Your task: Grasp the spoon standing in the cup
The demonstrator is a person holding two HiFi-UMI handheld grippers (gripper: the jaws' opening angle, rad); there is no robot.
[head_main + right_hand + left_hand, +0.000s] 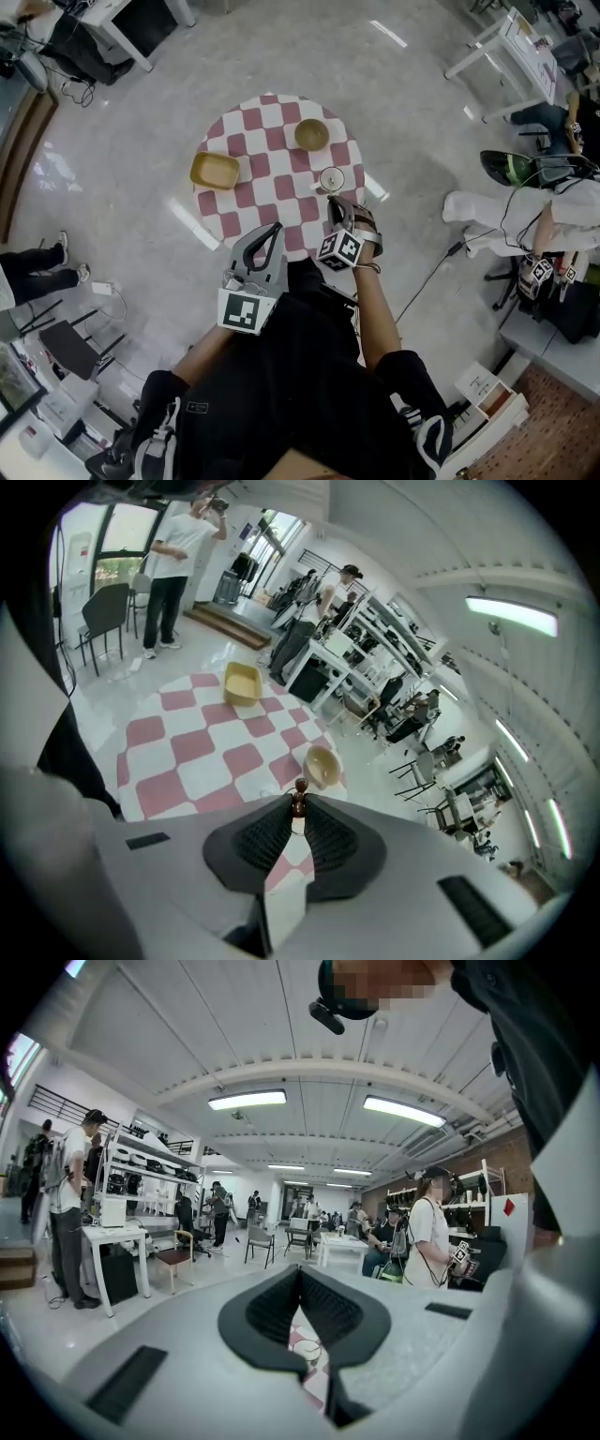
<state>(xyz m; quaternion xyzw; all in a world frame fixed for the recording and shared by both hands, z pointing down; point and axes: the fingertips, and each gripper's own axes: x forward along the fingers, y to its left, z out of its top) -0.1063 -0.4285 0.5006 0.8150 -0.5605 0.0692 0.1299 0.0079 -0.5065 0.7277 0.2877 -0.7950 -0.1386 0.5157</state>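
A small white cup (pixel 332 178) stands near the right edge of the round table with the pink-and-white checked cloth (pixel 246 199). My right gripper (pixel 335 201) hangs just on the near side of it, pointing steeply down. In the right gripper view the spoon's brown knobbed handle (pixel 298 802) sticks up between the jaw tips, and my right gripper (pixel 298 810) is shut on it. The jaws hide the cup there. My left gripper (pixel 270 236) is held at the table's near edge, shut and empty. Through its jaws (pixel 300 1283) the cup (pixel 307 1348) shows faintly.
A tan bowl (pixel 311 134) (pixel 321 766) sits at the far side of the table and a yellow tray (pixel 215 170) (pixel 242 682) at its left. Desks, chairs, cables and several people stand around on the shiny floor.
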